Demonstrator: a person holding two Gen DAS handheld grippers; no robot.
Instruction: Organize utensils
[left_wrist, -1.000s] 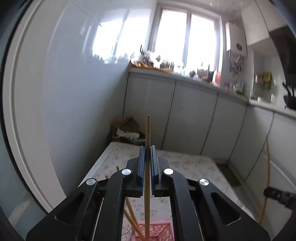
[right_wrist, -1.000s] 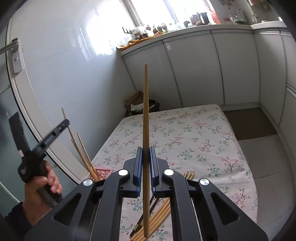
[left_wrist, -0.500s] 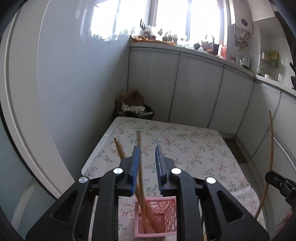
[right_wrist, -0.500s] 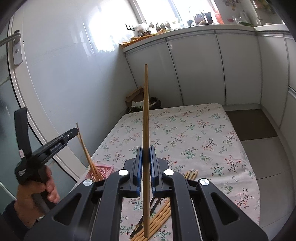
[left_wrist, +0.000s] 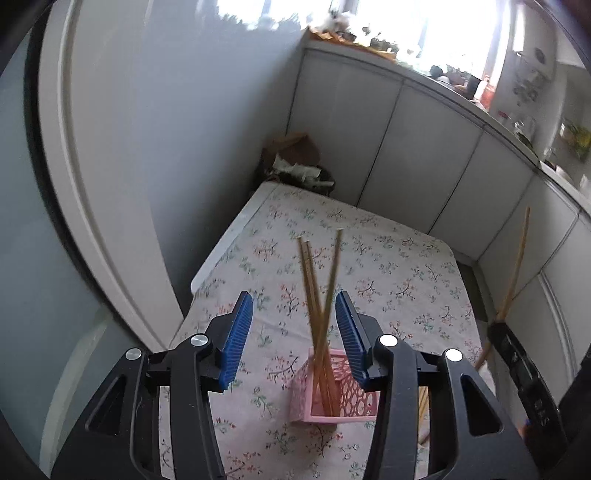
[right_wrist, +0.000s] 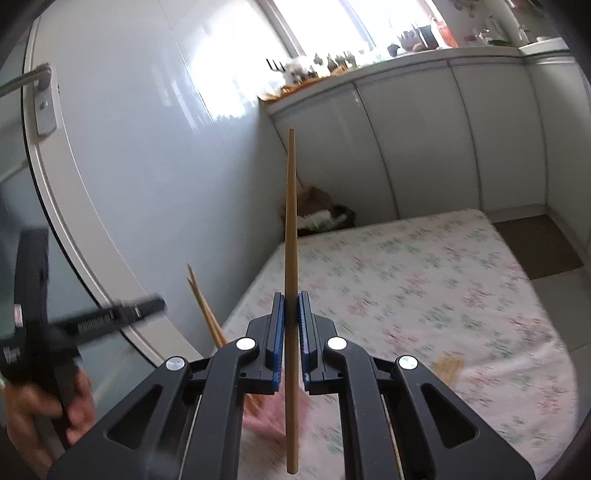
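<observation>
Left wrist view: the left gripper is opening, its pads clear of the 3 chopsticks leaning in the pink basket on the flowered table, apparently to let go. Right wrist view: the right gripper is clamped on 1 upright chopstick, seemingly bound for that basket, blurred below.

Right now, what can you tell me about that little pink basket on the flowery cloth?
The pink basket is a small square box, seemingly plastic, its walls pierced with round holes. It stands upright on the floral tablecloth. Three wooden chopsticks lean inside it, crossing above the rim. Nothing grips it.
</observation>
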